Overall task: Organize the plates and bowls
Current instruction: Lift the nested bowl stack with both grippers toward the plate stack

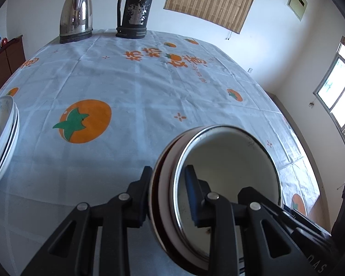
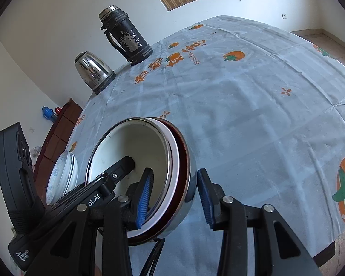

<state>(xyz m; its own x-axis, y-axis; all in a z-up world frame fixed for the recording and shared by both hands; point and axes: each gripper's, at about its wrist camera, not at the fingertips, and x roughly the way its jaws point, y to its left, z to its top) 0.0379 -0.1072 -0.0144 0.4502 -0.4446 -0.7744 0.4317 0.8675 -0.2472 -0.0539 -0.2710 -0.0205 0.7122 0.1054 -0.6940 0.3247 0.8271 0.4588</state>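
A stack of nested bowls [image 1: 230,158] hangs tilted just above the table: a steel-rimmed bowl with a white inside sits in a white one, a dark red one and a steel outer one. My left gripper [image 1: 169,188] is shut on the walls at the stack's left side, one finger inside and one outside. In the right wrist view my right gripper [image 2: 174,197] clamps the opposite side of the same bowls [image 2: 135,145], its blue pads [image 2: 143,195] against the walls. A stack of white plates [image 1: 2,133] [image 2: 62,177] stands to the left of them.
The round table has a pale cloth [image 1: 135,87] printed with orange fruit. A steel kettle [image 1: 76,16] [image 2: 93,71] and a worn black thermos [image 1: 135,7] [image 2: 124,34] stand at its far edge. A brown cabinet [image 2: 57,133] lines the wall on the left.
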